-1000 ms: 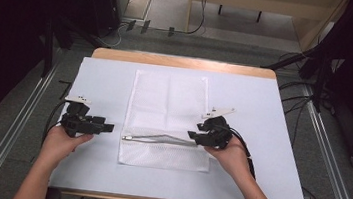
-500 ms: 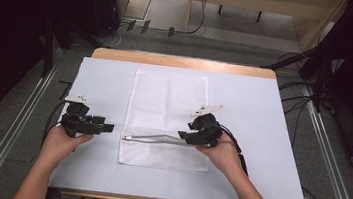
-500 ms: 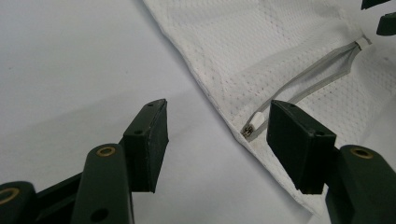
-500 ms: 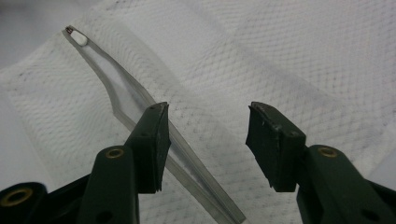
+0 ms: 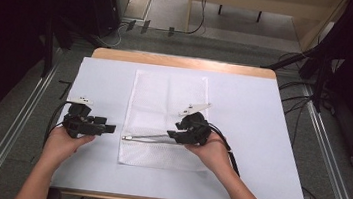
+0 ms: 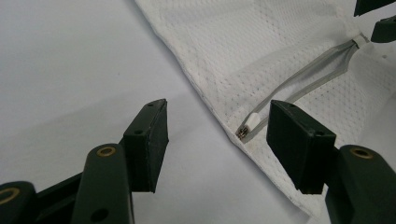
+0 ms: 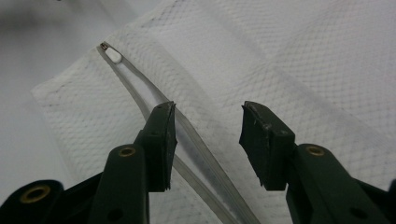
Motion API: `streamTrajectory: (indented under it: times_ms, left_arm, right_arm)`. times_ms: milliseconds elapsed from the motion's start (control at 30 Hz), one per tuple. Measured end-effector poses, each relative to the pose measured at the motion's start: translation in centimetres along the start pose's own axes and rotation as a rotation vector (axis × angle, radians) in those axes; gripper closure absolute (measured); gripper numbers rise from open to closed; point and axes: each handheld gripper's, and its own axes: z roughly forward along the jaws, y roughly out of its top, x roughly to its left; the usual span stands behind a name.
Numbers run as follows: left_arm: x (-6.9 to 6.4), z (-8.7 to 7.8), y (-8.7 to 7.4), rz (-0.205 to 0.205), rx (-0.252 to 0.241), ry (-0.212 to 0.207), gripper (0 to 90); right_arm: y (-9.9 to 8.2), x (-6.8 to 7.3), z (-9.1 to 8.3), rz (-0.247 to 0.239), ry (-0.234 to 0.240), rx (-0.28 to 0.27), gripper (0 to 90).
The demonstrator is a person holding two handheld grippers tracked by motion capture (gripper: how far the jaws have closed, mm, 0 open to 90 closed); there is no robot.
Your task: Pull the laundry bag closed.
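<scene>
A mesh bag (image 5: pixel 165 118) lies flat at the middle of the worktop (image 5: pixel 260 139), its long side running from the near part toward the far edge. A zipper (image 5: pixel 145 137) crosses the bag's near part from left to right, its end stop (image 6: pixel 246 125) just inside the bag's left edge. The left gripper (image 5: pixel 103 127) sits on the worktop just left of the bag; the right gripper (image 5: pixel 173 133) rests over the bag at the zipper's right end
</scene>
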Motion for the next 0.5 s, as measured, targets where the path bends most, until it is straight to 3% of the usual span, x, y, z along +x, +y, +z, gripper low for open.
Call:
streamTrajectory:
  times_ms: [500]
  left_arm:
    - [0.1,0.3,-0.1,0.001,0.005,-0.005,39.3]
  right_arm:
    - [1.0,1.6,2.0,-0.023,0.049,0.008,60.6]
